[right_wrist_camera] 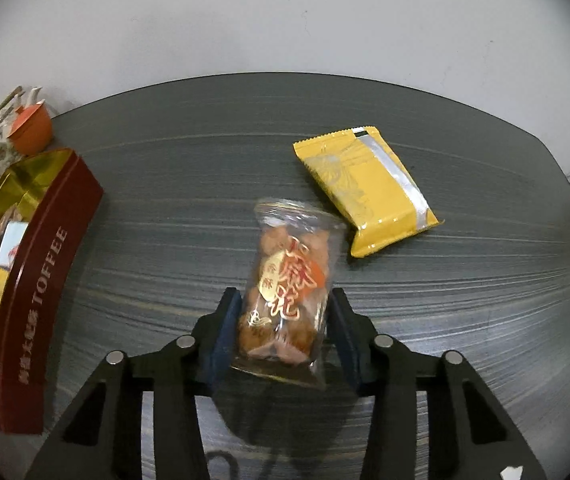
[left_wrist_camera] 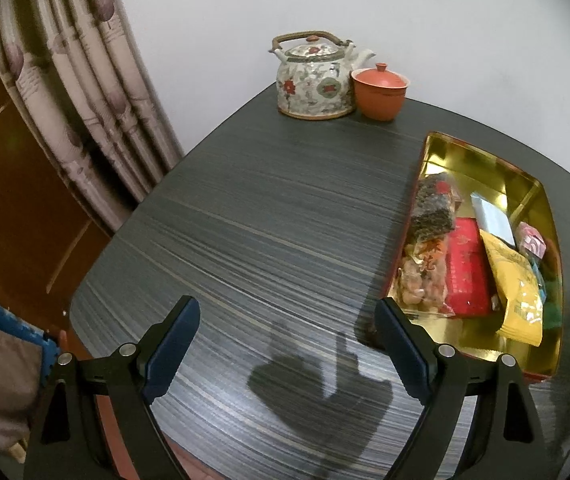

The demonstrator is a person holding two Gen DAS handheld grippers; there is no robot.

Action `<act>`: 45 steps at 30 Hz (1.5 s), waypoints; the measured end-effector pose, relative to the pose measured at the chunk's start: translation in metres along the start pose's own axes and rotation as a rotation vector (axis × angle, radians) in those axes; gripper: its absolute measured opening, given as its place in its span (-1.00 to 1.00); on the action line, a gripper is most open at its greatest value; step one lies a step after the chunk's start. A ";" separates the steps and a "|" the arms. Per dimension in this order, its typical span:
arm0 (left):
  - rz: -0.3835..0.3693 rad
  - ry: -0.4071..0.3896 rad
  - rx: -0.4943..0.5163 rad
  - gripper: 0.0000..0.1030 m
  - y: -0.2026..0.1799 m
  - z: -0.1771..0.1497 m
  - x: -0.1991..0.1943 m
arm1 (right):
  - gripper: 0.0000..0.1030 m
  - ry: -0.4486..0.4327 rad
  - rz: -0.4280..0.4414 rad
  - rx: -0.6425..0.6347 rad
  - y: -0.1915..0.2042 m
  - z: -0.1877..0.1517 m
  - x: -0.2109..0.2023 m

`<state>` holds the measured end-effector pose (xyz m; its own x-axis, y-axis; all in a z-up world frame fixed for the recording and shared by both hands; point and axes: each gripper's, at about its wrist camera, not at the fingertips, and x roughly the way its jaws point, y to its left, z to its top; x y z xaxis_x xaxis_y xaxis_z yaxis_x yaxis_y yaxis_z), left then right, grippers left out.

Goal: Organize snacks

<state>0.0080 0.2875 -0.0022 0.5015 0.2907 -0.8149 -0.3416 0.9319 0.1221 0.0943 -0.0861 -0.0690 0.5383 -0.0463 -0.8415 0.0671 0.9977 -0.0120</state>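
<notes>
Snacks (right_wrist_camera: 285, 280) on streaked dark table (left_wrist_camera: 265, 220), white wall (left_wrist_camera: 445, 20) behind.

A clear plastic packet of brown fried twists (right_wrist_camera: 285, 280) is clamped between the right tongs (right_wrist_camera: 283, 312) above the dark striped surface (right_wrist_camera: 165, 240); a yellow foil pouch (right_wrist_camera: 365, 192) lies just beside it.

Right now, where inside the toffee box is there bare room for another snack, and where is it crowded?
The toffee box shows bare gold floor at its far end, toward the orange lidded cup, and a strip along its near edge. The middle is crowded: dark packet, red packet, yellow packet, overlapping.
</notes>
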 end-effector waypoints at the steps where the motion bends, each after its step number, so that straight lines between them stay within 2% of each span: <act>1: -0.002 -0.005 0.007 0.73 -0.002 0.000 -0.001 | -0.30 -0.006 0.002 -0.007 -0.002 -0.004 -0.003; 7: -0.001 -0.042 0.031 0.73 -0.009 -0.001 -0.007 | -0.32 -0.022 0.008 -0.028 -0.038 -0.030 -0.017; 14: -0.059 -0.072 0.103 0.73 -0.045 0.006 -0.032 | -0.32 -0.045 -0.075 0.009 -0.126 -0.041 -0.024; 17: -0.148 -0.100 0.218 0.73 -0.087 0.013 -0.049 | -0.32 -0.054 -0.123 0.056 -0.159 -0.038 -0.022; 19: -0.207 -0.126 0.337 0.73 -0.125 0.017 -0.061 | -0.32 -0.061 -0.140 0.093 -0.180 -0.035 -0.019; 23: -0.306 -0.178 0.581 0.73 -0.206 0.020 -0.073 | -0.31 -0.070 -0.141 0.130 -0.194 -0.029 -0.014; 25: -0.344 -0.199 0.668 0.73 -0.244 0.021 -0.073 | -0.31 -0.074 -0.143 0.129 -0.199 -0.028 -0.013; 30: -0.500 -0.167 0.828 0.73 -0.327 0.023 -0.057 | -0.30 -0.093 -0.143 0.105 -0.202 -0.025 -0.009; 33: -0.533 -0.154 0.932 0.73 -0.372 0.023 -0.045 | -0.27 -0.108 -0.123 0.121 -0.207 -0.032 -0.010; 36: -0.570 -0.127 0.994 0.85 -0.405 0.024 -0.031 | -0.25 -0.109 -0.111 0.130 -0.220 -0.038 -0.018; 41: -0.642 -0.074 1.035 0.90 -0.446 0.031 -0.009 | -0.25 -0.109 -0.113 0.128 -0.221 -0.035 -0.019; 45: -0.649 -0.043 1.046 0.92 -0.470 0.035 0.007 | -0.25 -0.109 -0.114 0.128 -0.221 -0.036 -0.019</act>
<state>0.2001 -0.1411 -0.0455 0.3736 -0.3030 -0.8767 0.7719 0.6257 0.1127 0.0393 -0.3035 -0.0695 0.6083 -0.1702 -0.7753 0.2350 0.9716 -0.0289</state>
